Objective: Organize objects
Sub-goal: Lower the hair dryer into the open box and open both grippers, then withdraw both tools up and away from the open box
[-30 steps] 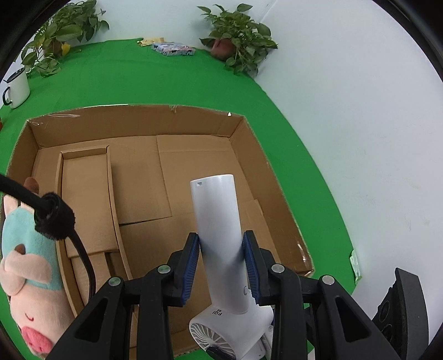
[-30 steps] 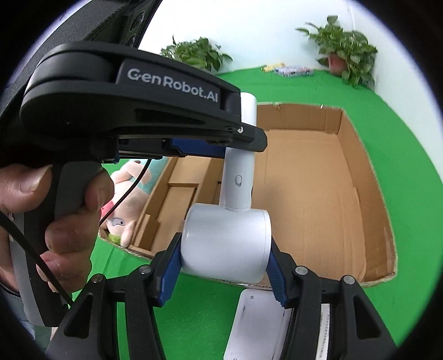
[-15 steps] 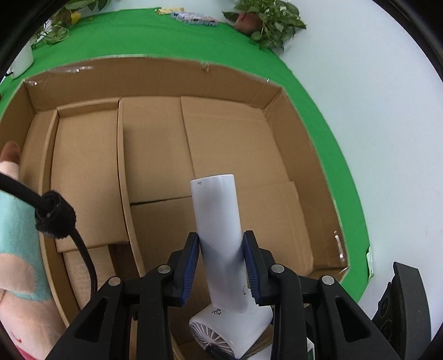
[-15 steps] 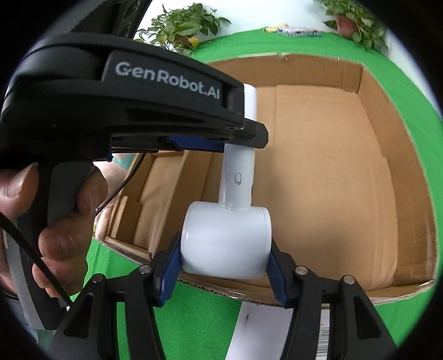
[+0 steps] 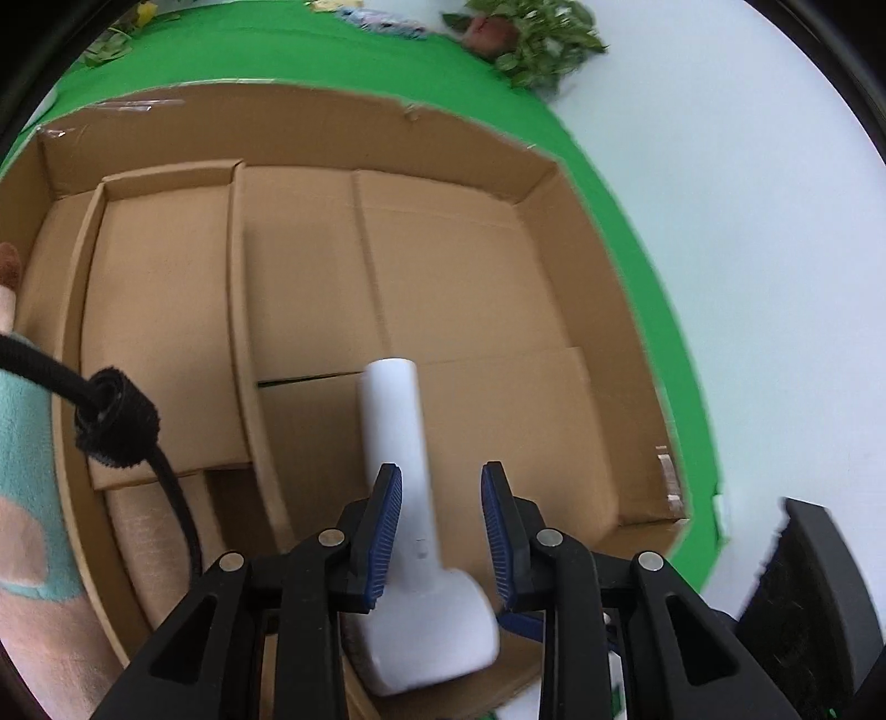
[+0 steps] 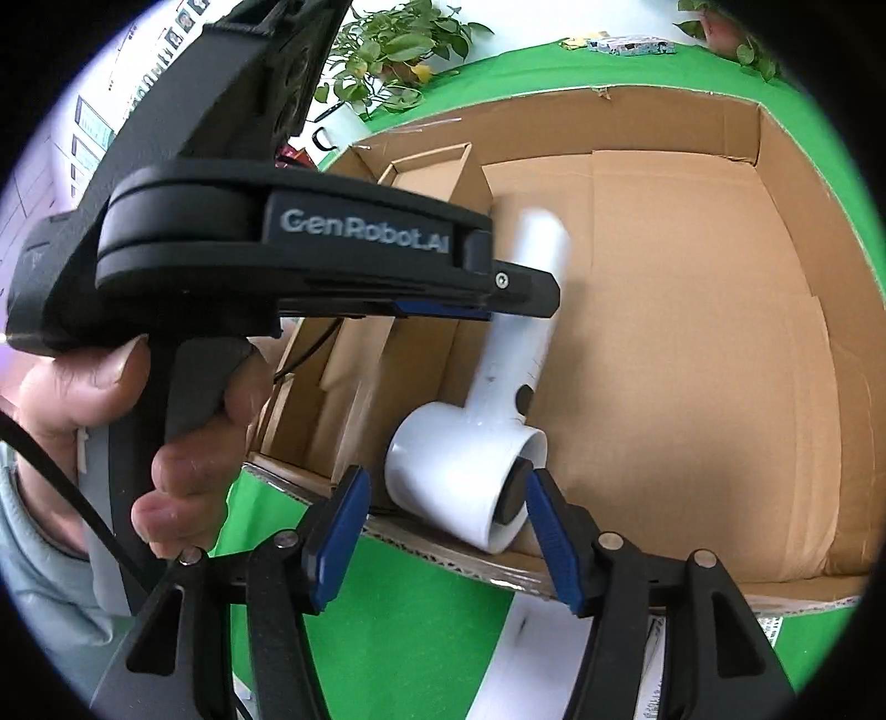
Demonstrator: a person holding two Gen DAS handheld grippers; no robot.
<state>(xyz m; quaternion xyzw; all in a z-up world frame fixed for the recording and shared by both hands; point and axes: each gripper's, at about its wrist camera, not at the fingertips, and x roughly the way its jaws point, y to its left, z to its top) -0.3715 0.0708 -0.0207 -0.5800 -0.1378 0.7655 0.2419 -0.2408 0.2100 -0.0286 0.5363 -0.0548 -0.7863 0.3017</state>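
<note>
A white handheld fan [image 5: 412, 498] [image 6: 487, 421] is blurred and tilted, dropping into the open cardboard box [image 5: 609, 288] [image 6: 720, 310] near its front wall. My left gripper [image 5: 440, 526] is open with its blue pads on either side of the fan's handle, not pressing it. My right gripper [image 6: 443, 526] is open too, its pads apart from the fan's round head. The left gripper's body [image 6: 310, 260] crosses the right wrist view above the fan.
A plush toy [image 5: 22, 443] lies at the box's left wall. A cardboard divider [image 5: 238, 332] splits the box floor. Potted plants [image 5: 531, 39] [image 6: 387, 50], a white mug [image 6: 338, 127] and small packets [image 6: 631, 44] stand on the green table. A white flat object [image 6: 542, 664] lies below the right gripper.
Both grippers have opened and let go of the fan. The fan has tilted and dropped toward the box floor.
</note>
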